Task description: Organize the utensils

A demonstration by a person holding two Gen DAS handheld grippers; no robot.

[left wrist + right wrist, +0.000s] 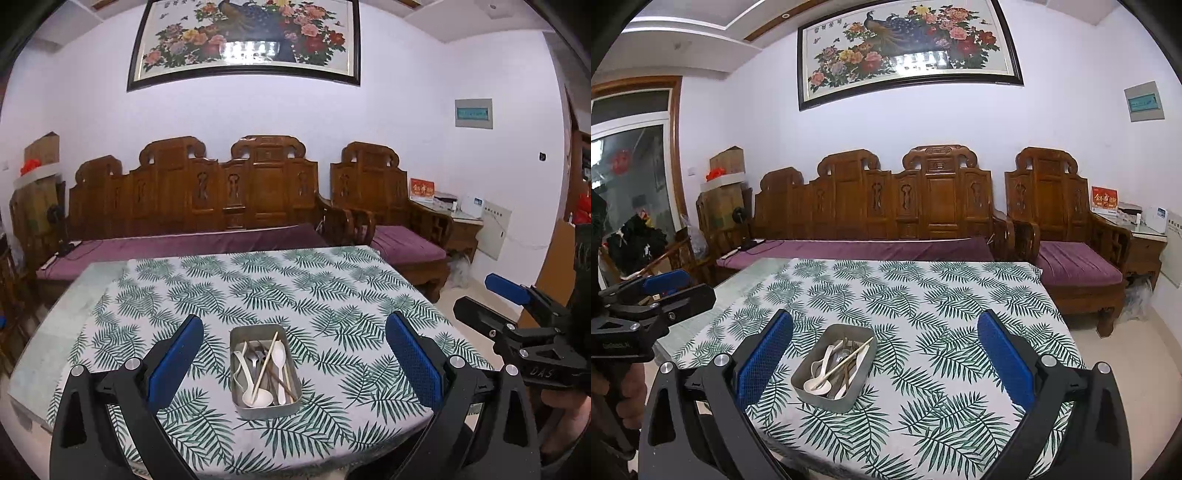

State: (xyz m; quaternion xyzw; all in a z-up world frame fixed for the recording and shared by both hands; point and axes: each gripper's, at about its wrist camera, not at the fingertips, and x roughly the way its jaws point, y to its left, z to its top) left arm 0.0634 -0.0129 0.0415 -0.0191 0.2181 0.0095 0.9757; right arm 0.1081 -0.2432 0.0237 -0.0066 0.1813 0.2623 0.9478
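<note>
A rectangular metal tray [237, 369] sits near the front of the table, on the fern-print cloth [280, 291]. It holds white plastic spoons [279, 360], a metal spoon [253, 357], and chopsticks [267, 357], all jumbled. My left gripper [295, 354] is open and empty, held above and in front of the tray. My right gripper [884, 354] is open and empty; the tray [862, 376] lies between its fingers, lower left. The white spoons [818, 384] and chopsticks [846, 360] show there too. Each gripper appears at the edge of the other's view.
The table [746, 280] has a bare glass strip on its left side. A carved wooden sofa [886, 206] with purple cushions stands behind it, an armchair [1067, 236] at the right, then a side table [1145, 236] with small items.
</note>
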